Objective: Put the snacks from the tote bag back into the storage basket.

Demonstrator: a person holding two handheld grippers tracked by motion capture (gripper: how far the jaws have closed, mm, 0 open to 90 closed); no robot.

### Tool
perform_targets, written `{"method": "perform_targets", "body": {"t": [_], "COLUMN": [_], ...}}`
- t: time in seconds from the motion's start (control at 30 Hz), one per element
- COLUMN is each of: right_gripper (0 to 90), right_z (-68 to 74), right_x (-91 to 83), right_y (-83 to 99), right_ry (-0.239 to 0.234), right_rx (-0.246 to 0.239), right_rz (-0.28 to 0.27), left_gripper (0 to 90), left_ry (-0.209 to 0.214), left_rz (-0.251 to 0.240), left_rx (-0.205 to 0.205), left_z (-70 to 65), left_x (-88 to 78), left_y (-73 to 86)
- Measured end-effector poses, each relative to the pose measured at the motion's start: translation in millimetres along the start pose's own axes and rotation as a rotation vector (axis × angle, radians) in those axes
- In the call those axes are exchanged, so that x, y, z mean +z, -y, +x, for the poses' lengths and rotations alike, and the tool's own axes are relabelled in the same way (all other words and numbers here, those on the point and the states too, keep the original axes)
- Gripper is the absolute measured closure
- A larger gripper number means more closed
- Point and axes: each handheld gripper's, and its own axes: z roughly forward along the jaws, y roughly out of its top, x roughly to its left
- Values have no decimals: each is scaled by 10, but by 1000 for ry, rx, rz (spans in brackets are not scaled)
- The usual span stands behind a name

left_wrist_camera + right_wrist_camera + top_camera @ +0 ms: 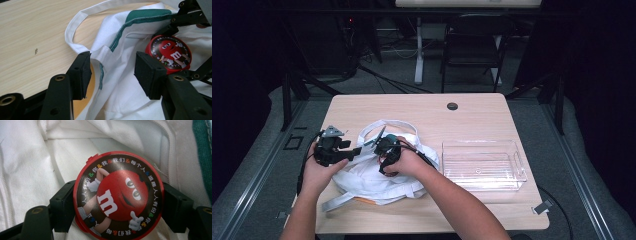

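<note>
Clamped between the pads of my right hand-held gripper (117,205) is a round red candy tin (118,195), its lid printed with a red cartoon character and a ring of small lettering; both jaws press its rim from opposite sides, and it sits just over the white fabric inside the mouth of a white tote bag (30,165). Close beside it, my left hand-held gripper (112,71) stands with its jaws spread apart, straddling the bag's green-trimmed edge (117,41) without pinching it, and the tin (170,53) shows just past its right pad. From above, both hand-held grippers meet over the bag (377,175), which lies crumpled on the left half of the tabletop (422,107), one strap (379,125) looping away from me. Farther right, well apart from the bag, stands a clear plastic bin (483,165).
</note>
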Motion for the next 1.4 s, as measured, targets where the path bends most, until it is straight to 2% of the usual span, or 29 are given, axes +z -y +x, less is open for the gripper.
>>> {"method": "perform_targets", "body": {"t": [0.33, 0.7, 0.87, 1.4], "right_gripper": [248, 251, 251, 252], "right_z": [13, 29, 35, 95], "right_x": [-13, -21, -54, -177], "right_y": [-4, -10, -18, -65], "right_ry": [3, 10, 8, -5], "right_rx": [-4, 3, 13, 19], "right_rz": [-3, -4, -30, -45], "left_gripper": [473, 474, 474, 474], "left_ry": [1, 0, 0, -9], "left_rz": [16, 11, 12, -3], "left_rx": [6, -1, -2, -6], "left_z": [1, 15, 11, 12], "left_x": [4, -4, -6, -11], "left_y": [-1, 2, 3, 5]}}
